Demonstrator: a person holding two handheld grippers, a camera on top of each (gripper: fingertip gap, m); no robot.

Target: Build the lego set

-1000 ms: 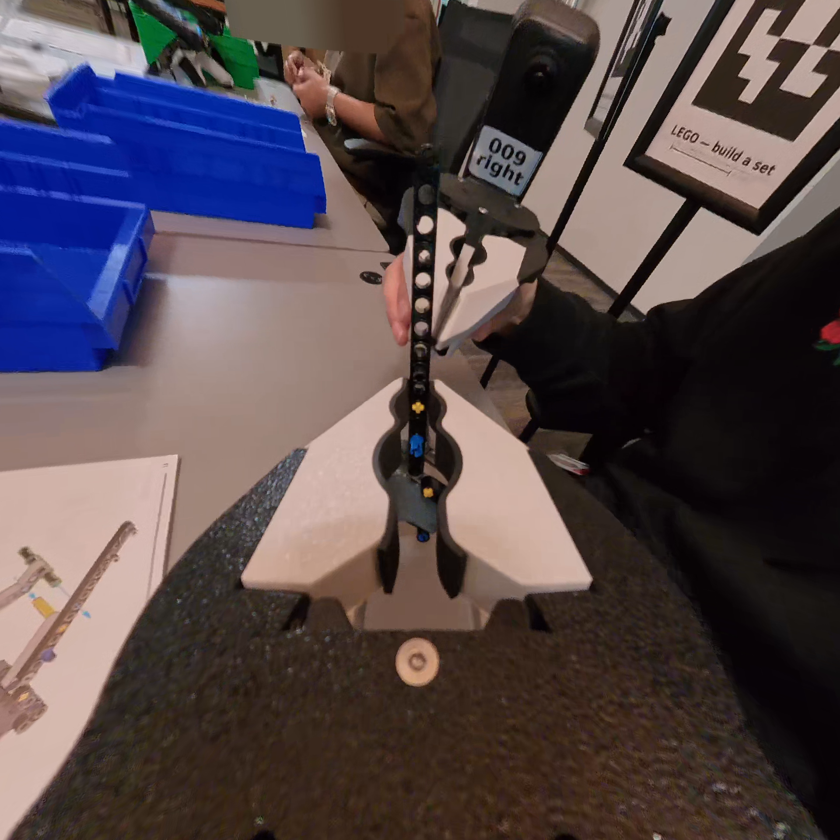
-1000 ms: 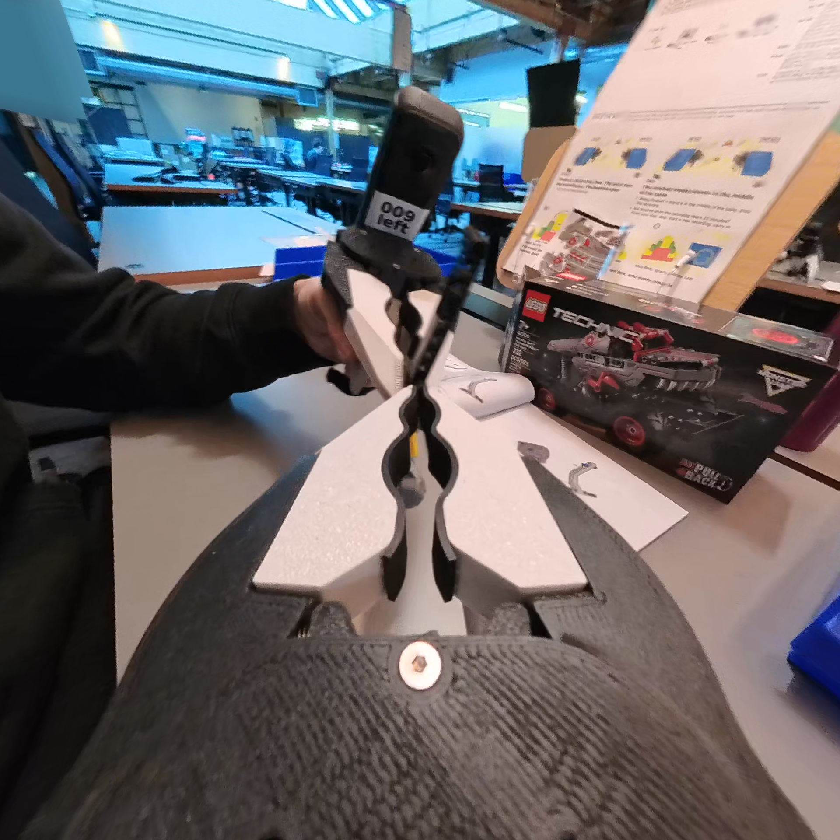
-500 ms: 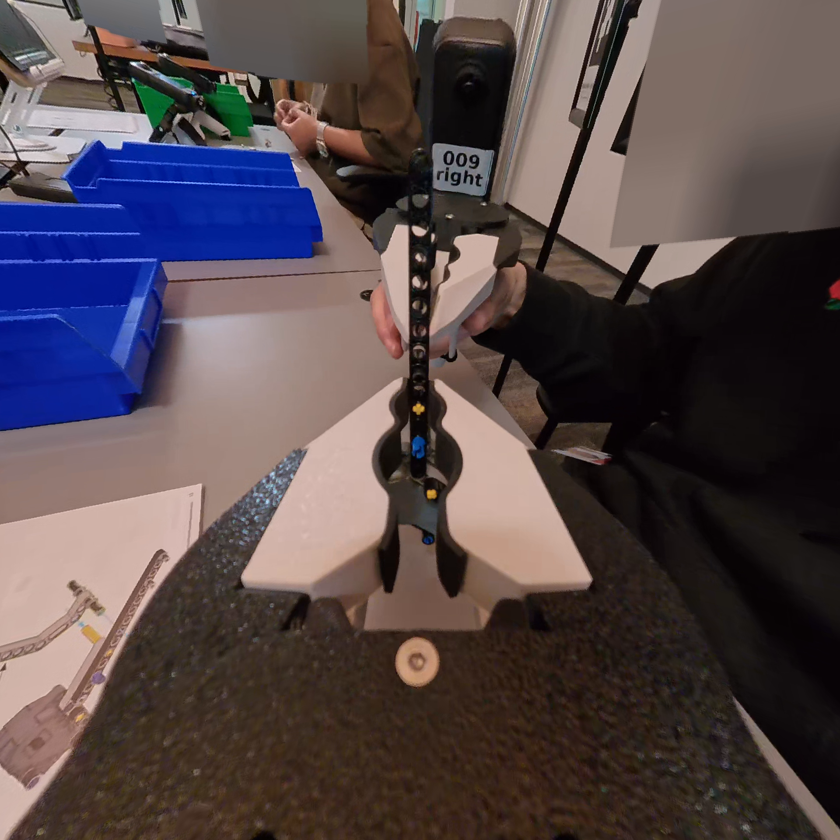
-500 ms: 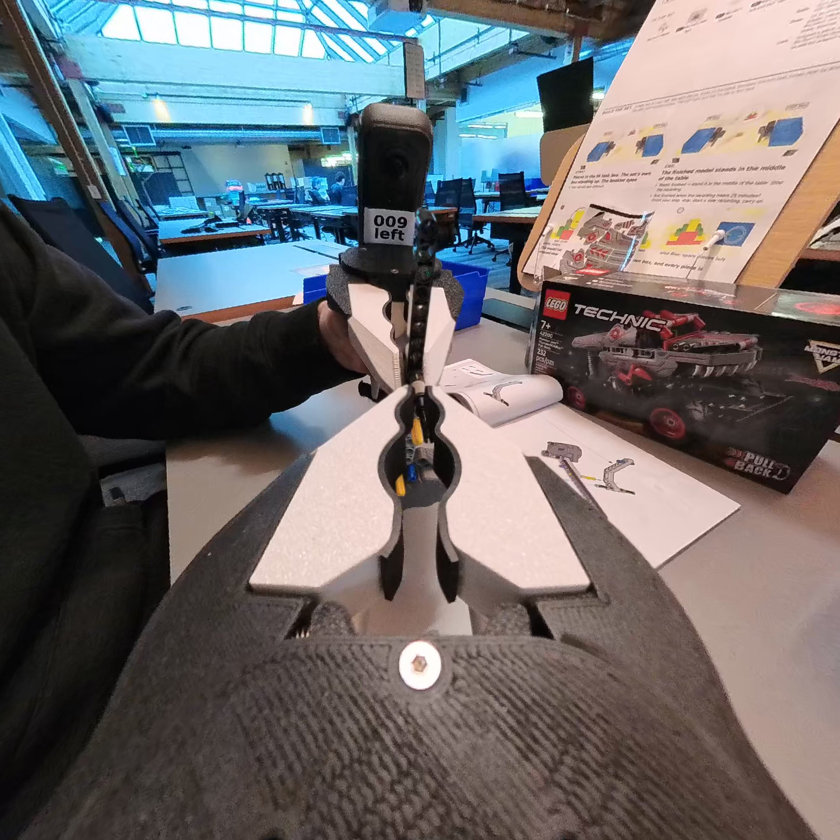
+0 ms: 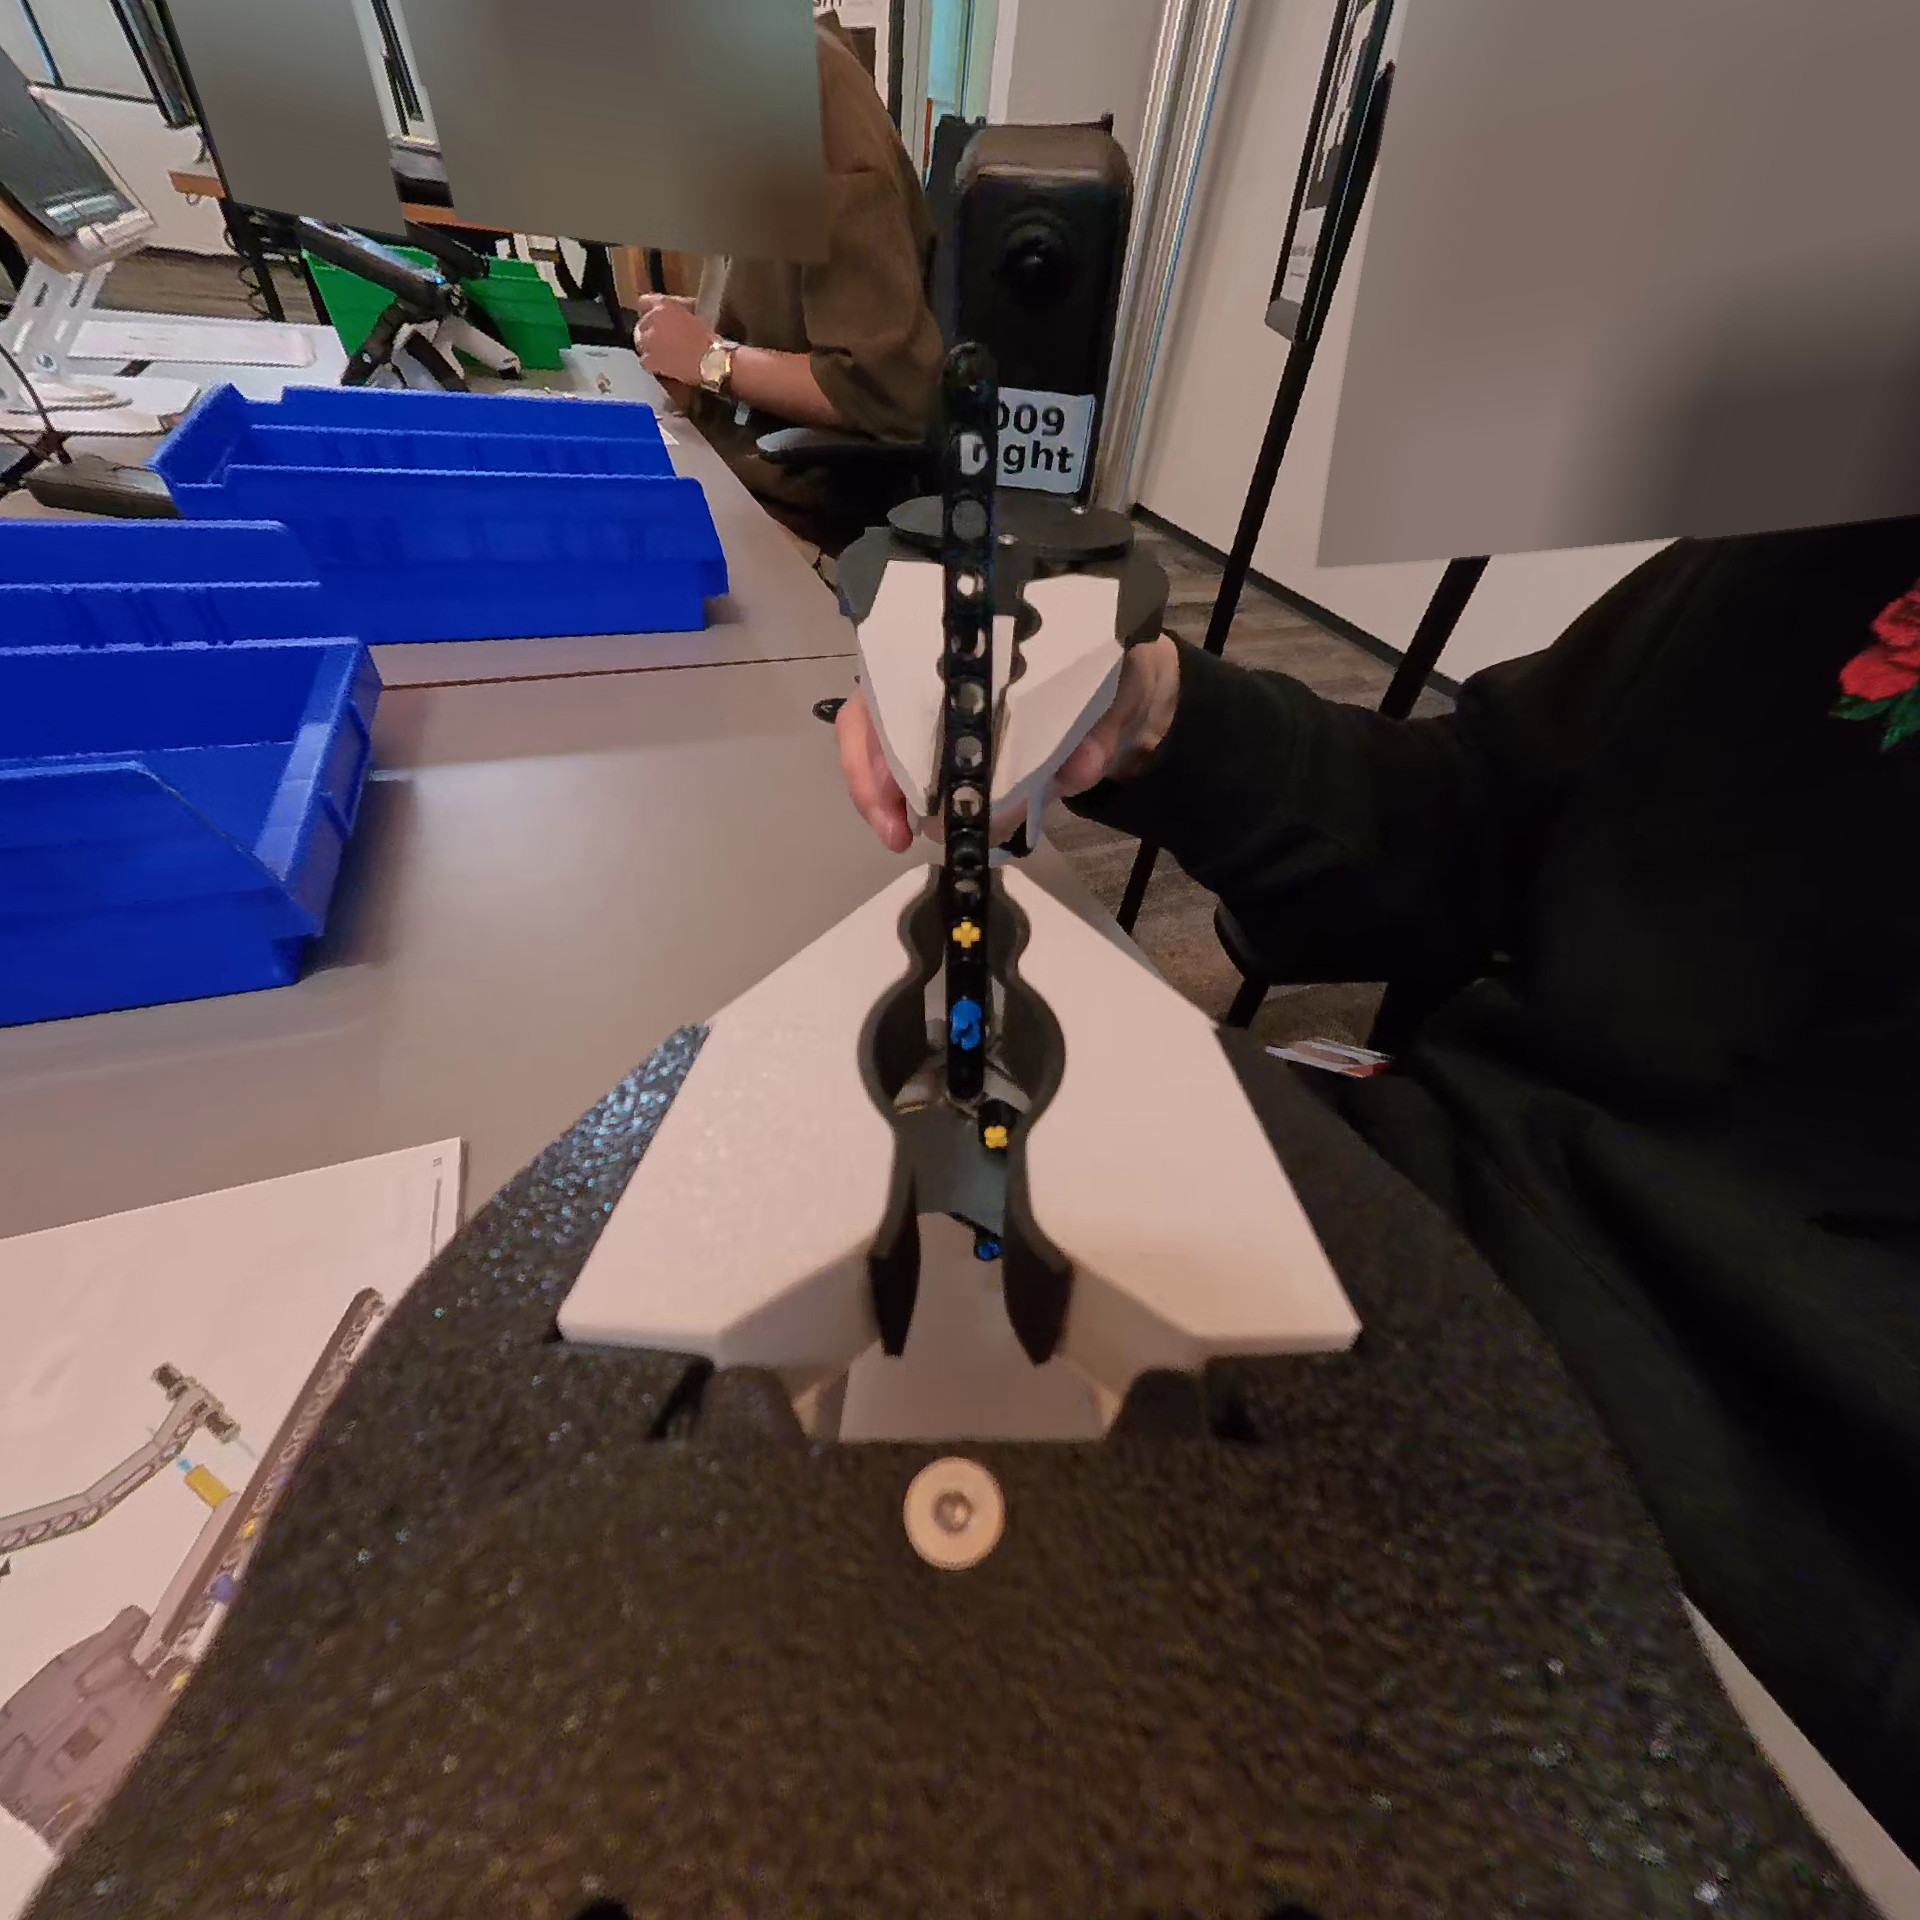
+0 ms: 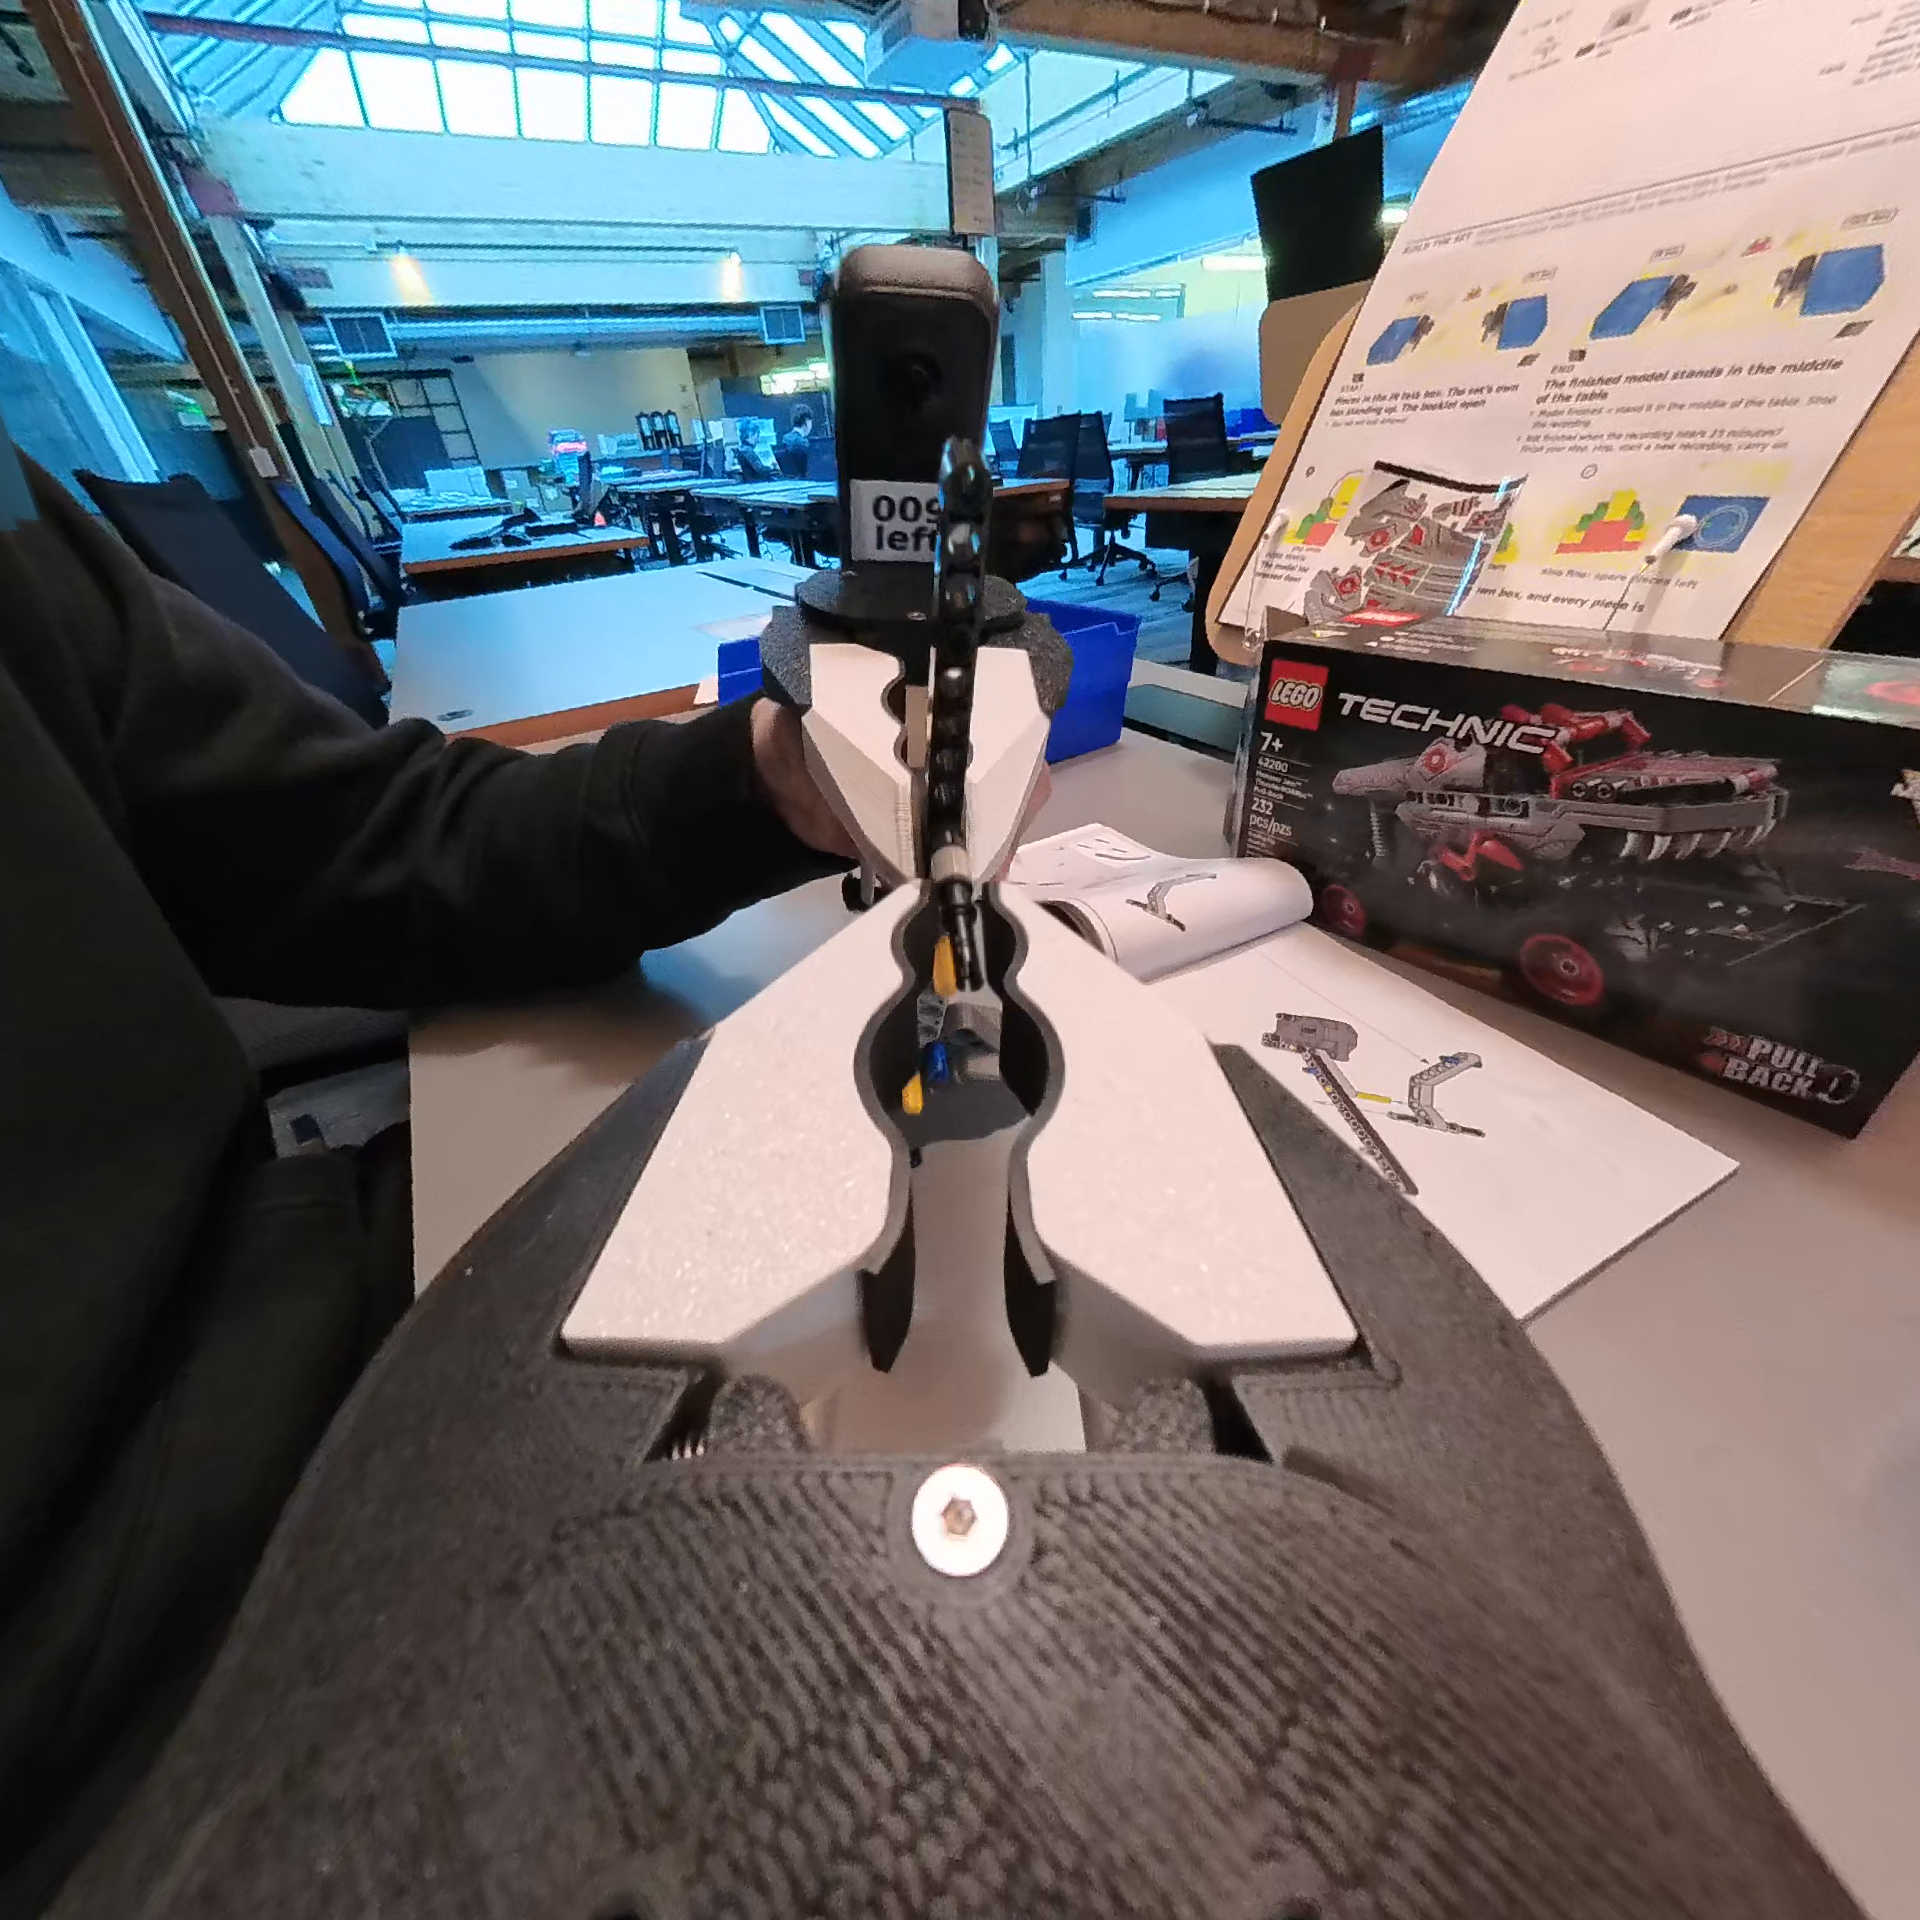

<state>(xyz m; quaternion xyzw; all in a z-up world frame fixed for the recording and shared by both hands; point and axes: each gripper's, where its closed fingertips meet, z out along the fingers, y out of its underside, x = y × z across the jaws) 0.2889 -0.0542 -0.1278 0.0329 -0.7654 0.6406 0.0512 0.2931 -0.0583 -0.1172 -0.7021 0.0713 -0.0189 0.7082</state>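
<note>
A long black holed beam (image 5: 968,665) with yellow and blue pins (image 5: 965,1023) and a grey part at its lower end stands upright above the table. My left gripper (image 5: 966,894) is shut on the beam near its lower part. My right gripper (image 6: 956,904) faces it tip to tip and is shut on the same assembly. In the right wrist view the beam (image 6: 954,665) rises in front of the left gripper (image 6: 935,873). In the left wrist view it rises in front of the right gripper (image 5: 977,831). The assembly's lowest part is half hidden inside the jaws.
Blue bins (image 5: 156,810) stand at the left. A printed instruction sheet (image 6: 1455,1164) and an open booklet (image 6: 1174,904) lie on the grey table (image 5: 571,883). The set's box (image 6: 1558,831) and a tilted instruction board (image 6: 1610,364) stand at the right. Another person (image 5: 831,312) sits behind. The grippers are tip to tip, or close to it.
Both grippers have swung together with the assembly and now face each other squarely. The beam, which leaned in the right wrist view, now stands upright. Both stay shut.
</note>
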